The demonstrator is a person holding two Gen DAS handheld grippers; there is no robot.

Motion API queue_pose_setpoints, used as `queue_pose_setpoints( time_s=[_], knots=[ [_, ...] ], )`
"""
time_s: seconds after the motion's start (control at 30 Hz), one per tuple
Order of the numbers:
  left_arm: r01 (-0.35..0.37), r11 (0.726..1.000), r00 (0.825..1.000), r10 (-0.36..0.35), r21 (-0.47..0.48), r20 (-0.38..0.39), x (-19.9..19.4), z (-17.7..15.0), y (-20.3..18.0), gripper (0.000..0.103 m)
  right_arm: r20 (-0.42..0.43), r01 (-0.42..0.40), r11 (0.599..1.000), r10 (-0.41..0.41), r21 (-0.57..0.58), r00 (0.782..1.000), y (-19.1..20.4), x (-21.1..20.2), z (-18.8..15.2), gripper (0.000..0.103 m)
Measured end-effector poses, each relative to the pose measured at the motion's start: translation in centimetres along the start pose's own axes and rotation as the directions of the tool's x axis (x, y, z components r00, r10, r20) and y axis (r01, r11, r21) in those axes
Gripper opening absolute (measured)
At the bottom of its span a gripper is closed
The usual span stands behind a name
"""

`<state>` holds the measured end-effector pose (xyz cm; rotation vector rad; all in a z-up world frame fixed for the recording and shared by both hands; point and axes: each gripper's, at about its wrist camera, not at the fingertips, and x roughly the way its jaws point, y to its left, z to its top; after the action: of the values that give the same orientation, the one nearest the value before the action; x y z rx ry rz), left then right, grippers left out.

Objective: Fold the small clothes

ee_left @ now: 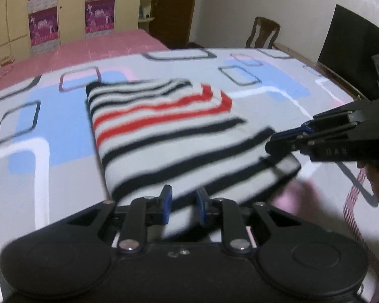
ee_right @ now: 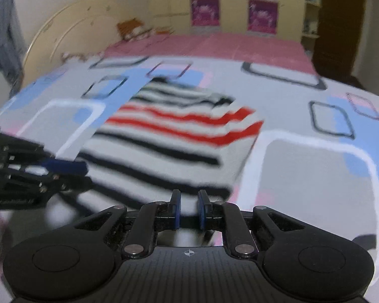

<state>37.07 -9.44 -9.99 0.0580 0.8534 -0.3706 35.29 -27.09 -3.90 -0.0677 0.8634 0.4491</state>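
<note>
A striped sweater [ee_left: 164, 131] is seen lying folded on the patterned bedsheet [ee_left: 50, 151], its near hem clamped by the left gripper [ee_left: 183, 208] and the right gripper [ee_right: 188, 208].

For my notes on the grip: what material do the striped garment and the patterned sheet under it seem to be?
Striped garment: looks like a soft knit, perhaps cotton jersey or light wool; matte, thick folded edges, no sheen. Motion blur hides the weave, so this is a guess.
Patterned sheet: seems a thin printed woven fabric, cotton or a blend; flat, smooth, matte, with blue, pink and white printed rectangles.
</note>
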Motion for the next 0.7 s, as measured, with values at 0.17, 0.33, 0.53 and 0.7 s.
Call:
queue_pose_setpoints(
  time_s=[0.17, 0.33, 0.53, 0.7],
  knots=[
    [-0.024, 0.999, 0.999, 0.024, -0.022, -0.036, 1.1, -1.5, -0.2, 0.020, -0.082, 0.047, 0.998, -0.050, -0.035, 0.995, 0.9, 1.9, -2.5, 0.013],
    [-0.026, 0.999, 0.999, 0.025, -0.028, -0.038, 1.7, -1.5, 0.2, 0.020, -0.082, 0.060, 0.997, -0.063, -0.044, 0.995, 0.9, 2.1, -2.7, 0.013],
    [-0.025, 0.999, 0.999, 0.024, -0.030, -0.039, 1.5, -1.7, 0.2, 0.019, -0.078, 0.068, 0.996, -0.072, -0.053, 0.994, 1.2, 2.0, -2.9, 0.013],
    [-0.019, 1.000, 1.000, 0.019, -0.021, 0.023, -0.7, 0.2, -0.2, 0.041, -0.014, 0.063, 0.998, -0.063, -0.010, 0.998, 0.3, 0.1, -1.5, 0.014]
  ],
)
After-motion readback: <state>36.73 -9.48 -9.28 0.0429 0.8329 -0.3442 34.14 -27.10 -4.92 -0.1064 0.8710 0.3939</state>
